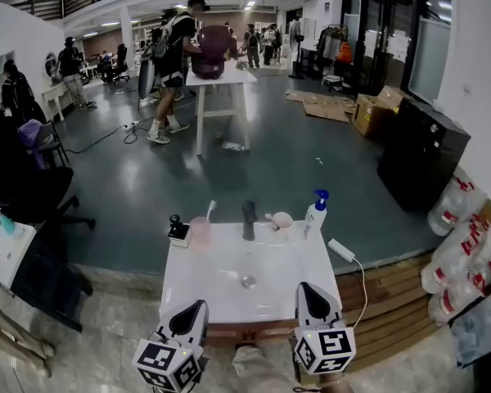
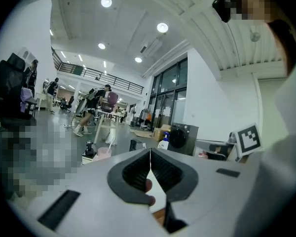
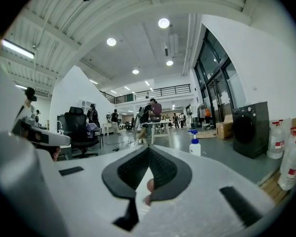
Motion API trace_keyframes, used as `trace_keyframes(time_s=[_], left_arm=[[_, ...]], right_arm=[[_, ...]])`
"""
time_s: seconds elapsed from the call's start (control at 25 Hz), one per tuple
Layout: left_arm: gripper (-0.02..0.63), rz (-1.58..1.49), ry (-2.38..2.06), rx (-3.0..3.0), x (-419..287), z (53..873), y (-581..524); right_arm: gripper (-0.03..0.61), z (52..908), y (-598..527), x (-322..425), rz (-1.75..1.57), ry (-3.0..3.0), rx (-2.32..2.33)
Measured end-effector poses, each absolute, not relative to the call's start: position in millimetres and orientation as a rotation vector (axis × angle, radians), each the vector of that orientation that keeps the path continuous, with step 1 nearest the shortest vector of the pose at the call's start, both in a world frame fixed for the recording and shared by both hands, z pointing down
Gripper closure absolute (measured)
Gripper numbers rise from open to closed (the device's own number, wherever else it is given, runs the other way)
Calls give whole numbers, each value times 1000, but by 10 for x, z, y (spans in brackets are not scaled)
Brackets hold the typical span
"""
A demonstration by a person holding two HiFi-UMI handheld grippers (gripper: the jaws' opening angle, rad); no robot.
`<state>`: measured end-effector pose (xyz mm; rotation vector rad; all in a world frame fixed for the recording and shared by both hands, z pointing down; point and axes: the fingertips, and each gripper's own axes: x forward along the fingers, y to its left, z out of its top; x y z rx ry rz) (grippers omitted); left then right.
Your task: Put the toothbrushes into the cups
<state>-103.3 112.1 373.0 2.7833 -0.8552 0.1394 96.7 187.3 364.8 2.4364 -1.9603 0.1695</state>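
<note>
A pink cup (image 1: 200,232) stands at the far left of the white table (image 1: 221,289), with a white toothbrush (image 1: 210,210) upright in it. A second, pale cup (image 1: 282,219) sits further right along the far edge. In the head view both grippers hover at the table's near edge, well short of the cups. My left gripper (image 1: 200,304) is shut and empty. My right gripper (image 1: 304,288) is also shut with nothing in it. In the left gripper view the pink cup (image 2: 103,153) shows beyond the closed left gripper (image 2: 150,152). The right gripper (image 3: 149,149) points level over the table.
A spray bottle (image 1: 315,211) with a blue head stands at the table's far right corner, a dark upright object (image 1: 249,219) at mid far edge, a small black item (image 1: 177,230) beside the pink cup. A white power strip (image 1: 341,250) hangs off the right side. People move in the hall behind.
</note>
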Motion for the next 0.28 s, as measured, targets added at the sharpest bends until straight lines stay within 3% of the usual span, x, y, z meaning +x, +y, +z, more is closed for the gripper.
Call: trace_keyframes(time_s=[0.28], left_arm=[[607,151,-843,2789,-1085,3821,1204]], right_arm=[[578,3700,1959,871,183,-1982,2430]])
